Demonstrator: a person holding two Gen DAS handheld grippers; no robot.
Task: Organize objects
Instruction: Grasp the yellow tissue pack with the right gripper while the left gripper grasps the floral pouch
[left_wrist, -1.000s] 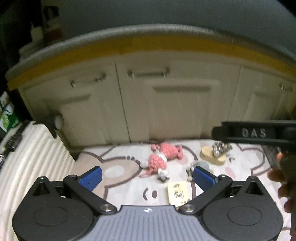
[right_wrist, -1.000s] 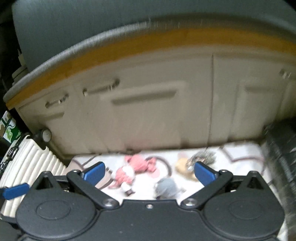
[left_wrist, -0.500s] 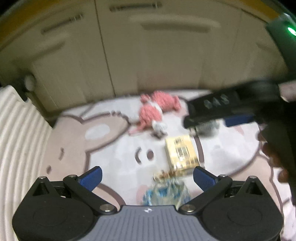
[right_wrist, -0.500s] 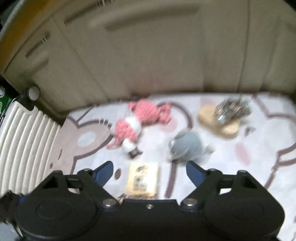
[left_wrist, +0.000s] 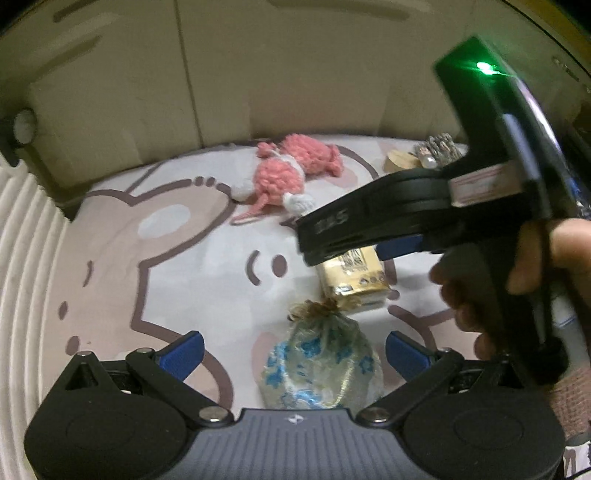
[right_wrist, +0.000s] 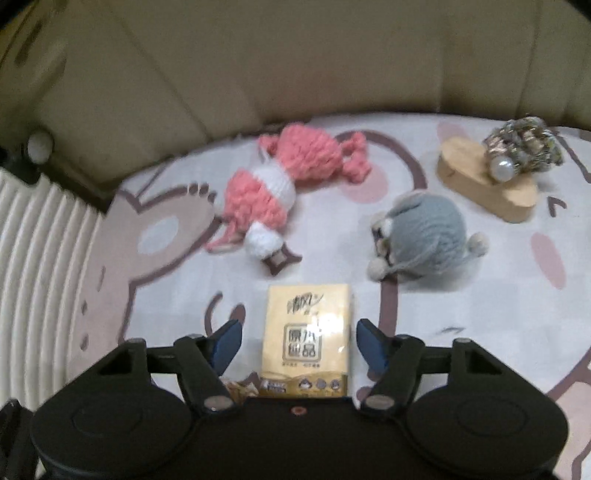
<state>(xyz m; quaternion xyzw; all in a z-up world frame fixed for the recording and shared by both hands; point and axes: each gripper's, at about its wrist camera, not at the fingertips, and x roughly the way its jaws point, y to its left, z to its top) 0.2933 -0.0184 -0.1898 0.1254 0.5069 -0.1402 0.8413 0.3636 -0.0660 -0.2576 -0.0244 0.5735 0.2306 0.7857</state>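
A yellow tissue pack (right_wrist: 307, 334) lies on the cartoon-print mat (right_wrist: 480, 295), between the blue pads of my right gripper (right_wrist: 297, 341). Those jaws are closing, and a small gap shows on each side of the pack. In the left wrist view the same tissue pack (left_wrist: 354, 273) lies under my right gripper (left_wrist: 373, 236), held by a hand (left_wrist: 517, 266). My left gripper (left_wrist: 293, 350) stands open around a sheer pouch with blue flowers (left_wrist: 321, 365), its pads apart from it. A pink knitted doll (right_wrist: 273, 188) and a grey knitted toy (right_wrist: 424, 229) lie farther back.
A wooden oval block (right_wrist: 487, 184) with a pearl and metallic ornament (right_wrist: 524, 147) sits at the back right. Cream cabinet doors (right_wrist: 295, 66) close off the far side. A white ribbed suitcase (right_wrist: 33, 266) stands along the left edge of the mat.
Both grippers tilted downward and dropped toward the mat. The right gripper's jaws narrowed around the tissue pack. The pouch came between the left gripper's pads.
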